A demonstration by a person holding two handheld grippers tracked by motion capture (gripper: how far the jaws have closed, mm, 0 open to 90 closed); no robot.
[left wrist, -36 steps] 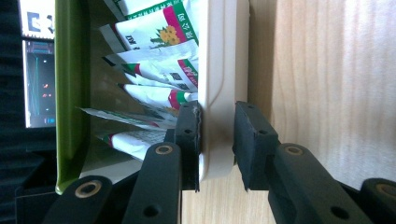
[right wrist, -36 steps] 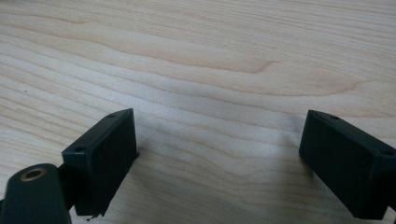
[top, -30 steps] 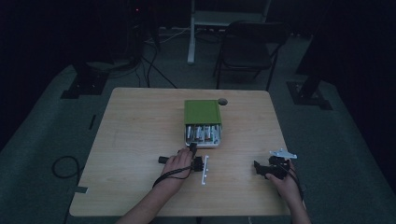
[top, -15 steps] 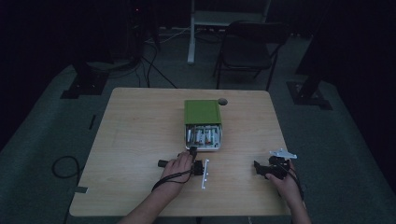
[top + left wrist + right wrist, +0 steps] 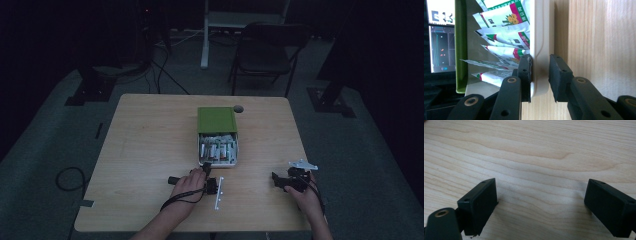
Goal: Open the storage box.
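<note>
The left gripper (image 5: 540, 75) is clamped on the near wall of the white tray (image 5: 540, 37): one pad sits inside against the wall, the other outside it, with the jaws drawn in as far as the wall allows. In the high view that left gripper (image 5: 205, 167) sits at the tray's near left corner, with the left hand (image 5: 189, 184) just behind it. Compared with a second ago, the hand lies slightly nearer the near edge of the worktop (image 5: 145, 150). The tray (image 5: 199, 150) seems to reach a little nearer too, while the far edge of the green cover (image 5: 216, 120) keeps its place. The shift is small and the picture is dim, so this is a cautious reading. If it holds, the tray is being drawn out from under the cover like a drawer, and more of the sachets (image 5: 504, 37) standing in rows inside come open to reach. The grip has not changed over that second, which suggests a steady pull and not a re-grasp. The right gripper (image 5: 541, 205) stands wide with nothing between its jaws, over bare wood. In the high view the right gripper (image 5: 277, 179) rests by the near right edge, well apart from the tray, and has not moved; it looks free to pick a sachet once the tray is out far enough.
</note>
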